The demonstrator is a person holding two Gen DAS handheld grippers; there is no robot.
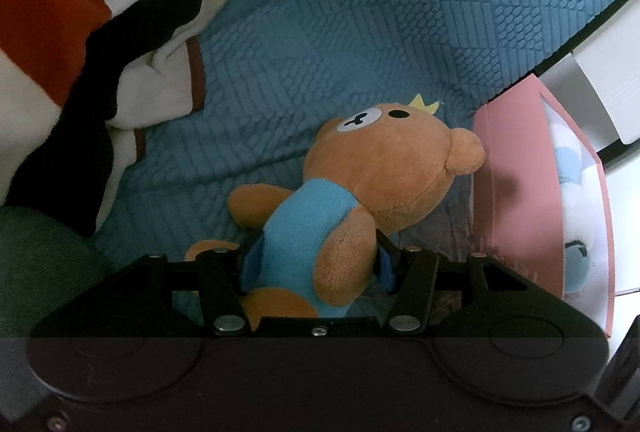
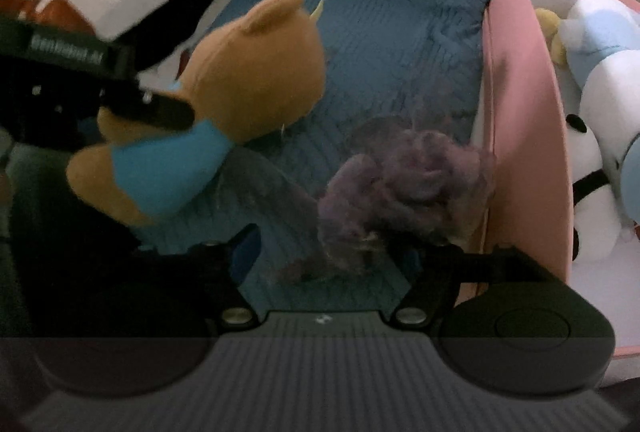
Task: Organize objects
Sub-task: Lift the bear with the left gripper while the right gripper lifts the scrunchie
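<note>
Blue quilt (image 1: 360, 11), bear (image 1: 360, 183) between left fingers (image 1: 249, 264)

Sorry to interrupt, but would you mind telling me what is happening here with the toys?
A person is tidying soft toys on a blue bedspread. The left hand-held gripper is shut on the brown teddy bear around its blue-shirted body. The right hand-held gripper is open over a purple fluffy clump beside the pink box, which already holds a white plush.
</note>
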